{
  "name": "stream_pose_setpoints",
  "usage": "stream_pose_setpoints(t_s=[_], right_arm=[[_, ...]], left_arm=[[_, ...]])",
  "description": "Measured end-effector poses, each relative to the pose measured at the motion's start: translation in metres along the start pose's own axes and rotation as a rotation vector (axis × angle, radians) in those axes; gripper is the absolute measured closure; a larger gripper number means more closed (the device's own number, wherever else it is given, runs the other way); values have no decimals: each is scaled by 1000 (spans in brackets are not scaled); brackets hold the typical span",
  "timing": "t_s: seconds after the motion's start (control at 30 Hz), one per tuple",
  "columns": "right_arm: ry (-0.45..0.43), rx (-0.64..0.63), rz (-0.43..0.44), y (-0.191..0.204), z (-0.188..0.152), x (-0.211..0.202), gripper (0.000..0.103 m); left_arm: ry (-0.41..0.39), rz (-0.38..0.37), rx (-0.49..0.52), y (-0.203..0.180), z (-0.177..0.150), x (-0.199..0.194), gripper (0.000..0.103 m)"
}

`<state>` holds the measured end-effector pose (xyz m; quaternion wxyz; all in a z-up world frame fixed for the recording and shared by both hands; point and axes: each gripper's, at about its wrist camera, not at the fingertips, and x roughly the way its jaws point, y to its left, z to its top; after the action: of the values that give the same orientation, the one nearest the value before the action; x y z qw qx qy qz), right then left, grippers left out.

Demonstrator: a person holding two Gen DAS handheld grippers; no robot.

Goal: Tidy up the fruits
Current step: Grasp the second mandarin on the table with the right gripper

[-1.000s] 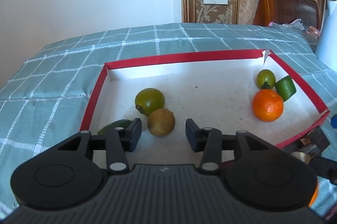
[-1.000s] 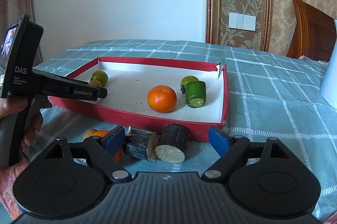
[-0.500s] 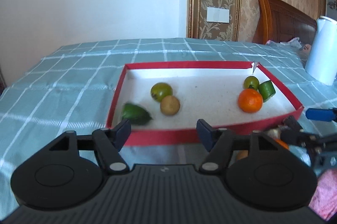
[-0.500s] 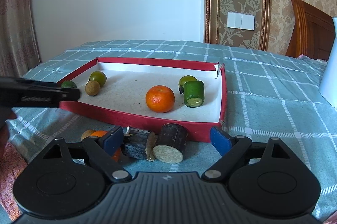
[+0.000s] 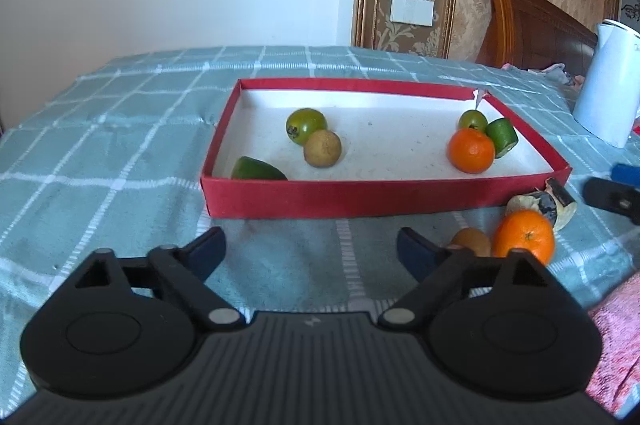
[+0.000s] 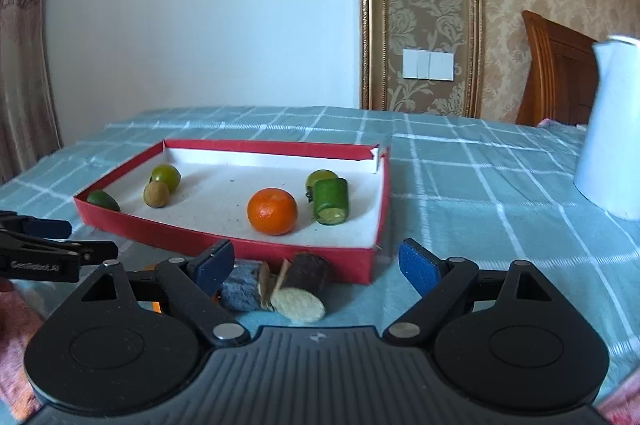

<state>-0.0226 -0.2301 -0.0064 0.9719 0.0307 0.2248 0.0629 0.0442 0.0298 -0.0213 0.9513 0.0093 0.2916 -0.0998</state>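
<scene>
While its jaws had just been opening with nothing between them, the left gripper (image 5: 311, 245) hung over the checked surface (image 5: 120, 153) just short of the red tray (image 5: 360, 197). The right gripper (image 6: 316, 261) stood wide too, dark cut pieces (image 6: 276, 285) lying between its fingers. Beyond, in the tray, lay an orange (image 6: 272, 211) and green fruits (image 5: 306, 126).

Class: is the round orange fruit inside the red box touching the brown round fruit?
No. The orange fruit lies apart from the brown fruit, across the red box.
</scene>
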Motion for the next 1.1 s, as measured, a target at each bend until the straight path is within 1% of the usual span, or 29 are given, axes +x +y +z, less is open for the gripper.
stream_pose_setpoints(t_s=[0.1,0.2,0.27,0.3,0.5,0.57,0.63,0.67,0.73,0.77,0.8,0.9,0.93,1.0,1.03,1.07,1.1], right_arm=[[11,25,18,-9,-6,-13,13],[73,51,78,-9,-12,-12,13],[124,62,110,-5,-16,-6,13],[140,64,123,-2,-18,-4,13],[176,73,201,14,-20,5,13],[174,64,200,20,-19,8,14],[173,60,197,26,-17,12,18],[178,63,209,28,-15,14,19],[188,73,239,34,-12,19,26],[191,67,248,38,-11,21,28],[190,56,246,42,-10,24,32],[199,21,218,53,-11,33,38],[198,11,213,56,-12,35,44],[182,-13,192,59,-13,35,51],[182,-11,189,58,-14,35,57],[179,-7,188,57,-14,35,62],[179,1,192,56,-14,35,61]], left_arm=[[37,-7,-18,4,0,6,11],[36,-7,-18,4,-1,6,11],[39,-15,-18,4,-1,6,8],[44,-21,-16,4,-1,6,0],[55,-17,0,2,-2,7,0],[54,-19,-3,2,-2,7,0],[53,-21,-6,2,-2,7,0],[53,-21,-6,2,-2,7,0],[53,-21,-6,2,-2,7,0],[52,-22,-7,2,-2,7,0],[52,-23,-9,2,-2,7,0],[50,-27,-13,3,-2,7,0],[50,-28,-14,3,-2,7,0],[48,-30,-18,4,-2,7,0],[48,-31,-19,4,-2,6,0],[47,-32,-21,5,-2,6,0],[47,-33,-22,5,-2,6,0]])
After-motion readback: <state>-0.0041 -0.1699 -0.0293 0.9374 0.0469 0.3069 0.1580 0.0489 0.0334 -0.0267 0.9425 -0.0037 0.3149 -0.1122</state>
